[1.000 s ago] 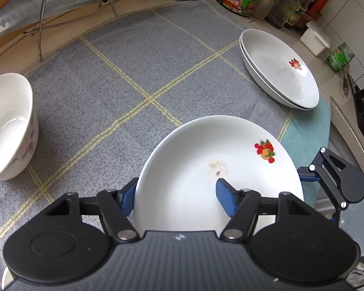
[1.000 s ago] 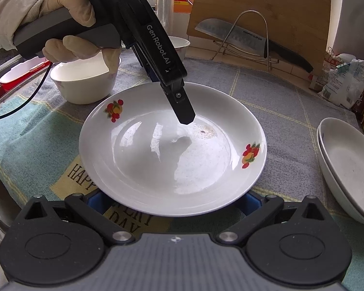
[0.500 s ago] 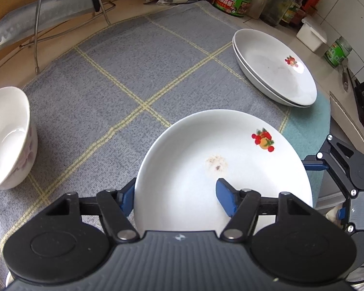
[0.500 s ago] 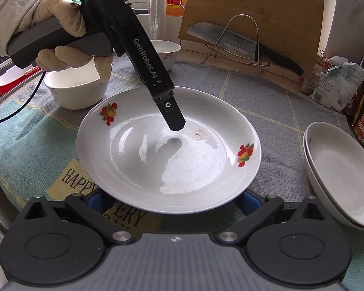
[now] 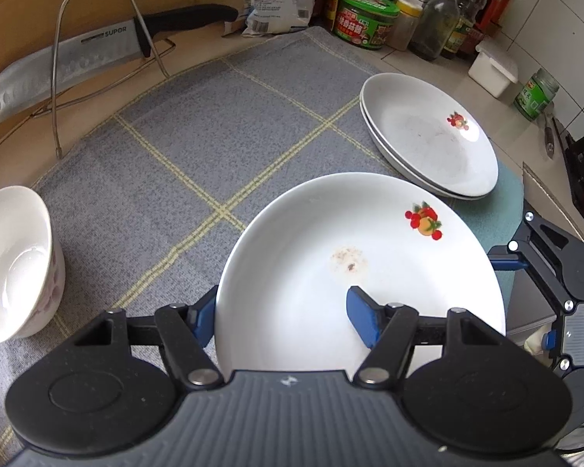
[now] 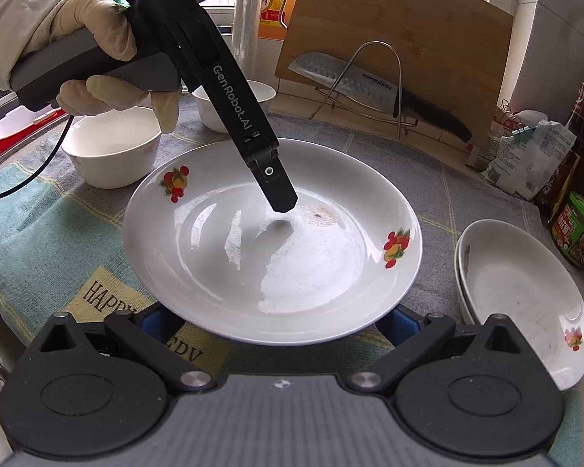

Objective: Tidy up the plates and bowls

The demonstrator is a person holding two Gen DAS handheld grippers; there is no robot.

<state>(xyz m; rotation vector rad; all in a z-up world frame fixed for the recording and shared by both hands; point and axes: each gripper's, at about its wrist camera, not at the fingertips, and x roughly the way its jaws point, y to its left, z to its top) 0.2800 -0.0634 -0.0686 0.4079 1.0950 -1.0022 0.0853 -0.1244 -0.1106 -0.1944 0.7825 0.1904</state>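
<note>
The left tongs (image 5: pixel 280 317) are pinched on the rim of a white plate (image 5: pixel 354 272) with little fruit pictures on it. One blue finger (image 5: pixel 364 317) lies on top of the plate and the other sits under the edge. The plate looks lifted a bit above the grey cloth (image 5: pixel 214 148) on the desk (image 5: pixel 416 58), but I cannot tell for sure that it is off the cloth.

The right tongs (image 6: pixel 270 321) are wide open, with both blue tips down under the near edge of the same plate. They are not squeezing anything. I cannot tell if they touch the plate from below.

Just beside the held plate, toward the bottles, two more plates sit in a stack (image 5: pixel 428 136). A white bowl (image 5: pixel 13 264) stands well apart on the other side, and from the right-hand camera a second bowl (image 6: pixel 233 105) shows behind it.

I think the plate is on its way to the stack. The next move should carry it over the stack, keep it flat, and lower it gently until it sits inside the top plate. Then the left tongs can let go. The bowls look not yet gathered.
</note>
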